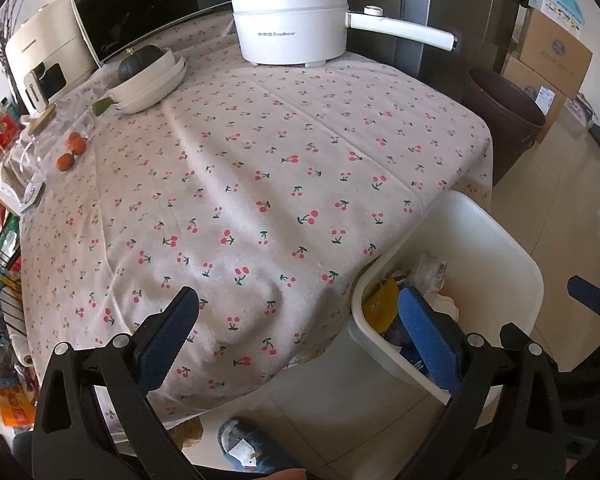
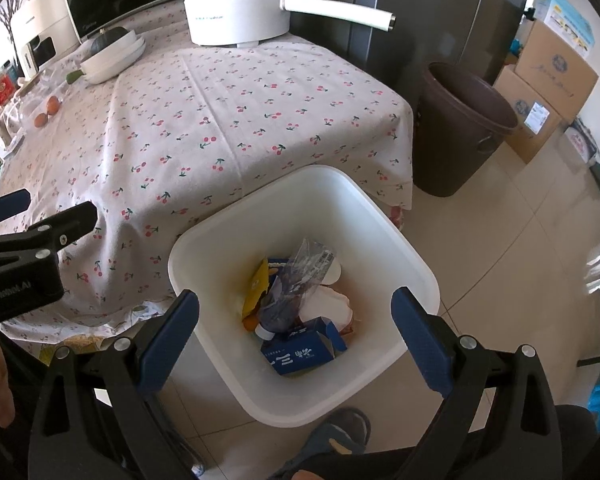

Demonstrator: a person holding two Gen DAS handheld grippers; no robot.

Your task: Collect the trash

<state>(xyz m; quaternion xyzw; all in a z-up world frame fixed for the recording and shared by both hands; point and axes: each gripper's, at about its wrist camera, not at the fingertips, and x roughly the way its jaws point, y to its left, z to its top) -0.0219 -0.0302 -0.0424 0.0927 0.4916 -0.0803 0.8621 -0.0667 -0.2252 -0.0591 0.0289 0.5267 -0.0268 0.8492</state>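
Above the white bin [image 2: 304, 280] on the floor beside the desk [image 1: 260, 160], right claw [image 2: 296, 320] and left claw [image 1: 300, 320] both hang spread and empty, collected trash [image 2: 296, 320] inside; a careless sweep could tip the bin.

I am seeing bright daylight coming in from the right, making glare patches on the floor [image 2: 496, 236]. Soft shadows are lying in the folds of the desk [image 1: 260, 152] cloth. The fisheye is bending the edges strongly, and the corners are going black.
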